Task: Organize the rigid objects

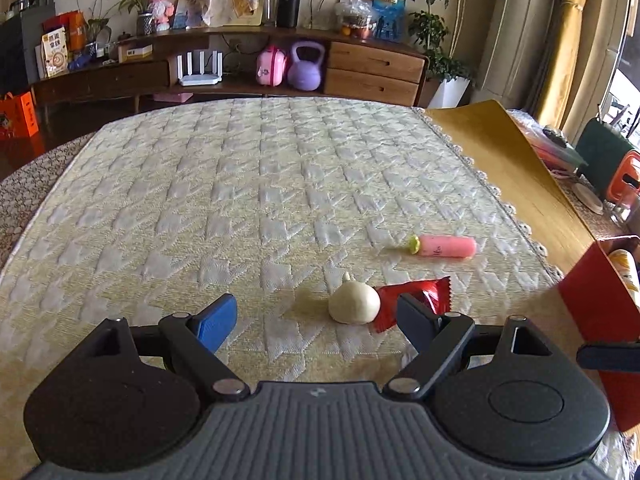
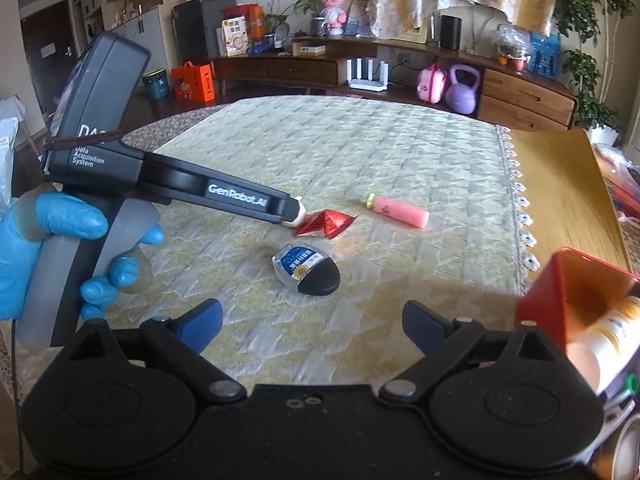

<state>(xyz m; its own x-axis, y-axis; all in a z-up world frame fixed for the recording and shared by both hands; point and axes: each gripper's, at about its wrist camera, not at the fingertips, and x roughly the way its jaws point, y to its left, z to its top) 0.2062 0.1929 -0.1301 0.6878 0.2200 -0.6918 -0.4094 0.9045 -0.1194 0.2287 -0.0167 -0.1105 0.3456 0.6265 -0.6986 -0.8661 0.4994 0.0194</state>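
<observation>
purple kettlebell [image 1: 305,67] — pink toy case [image 1: 271,66] | white router [image 1: 200,69] | sideboard [image 1: 372,72]

I see a cream garlic-shaped toy [image 1: 354,304] touching a red foil packet [image 1: 416,300] at its 3 o'clock; a pink tube [image 1: 446,246] lies flat at 1 o'clock; a black-capped oval case [image 2: 306,270] lies tilted.

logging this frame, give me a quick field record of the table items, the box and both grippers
surface: quilted cloth
garlic-shaped toy: between the open jaws of the left gripper, not gripped
red wrapper: touching the toy
pink tube: lying flat, apart
black-capped container: on its side, ahead of the right gripper
red box: right edge, holds a bottle
right gripper: open, empty
</observation>
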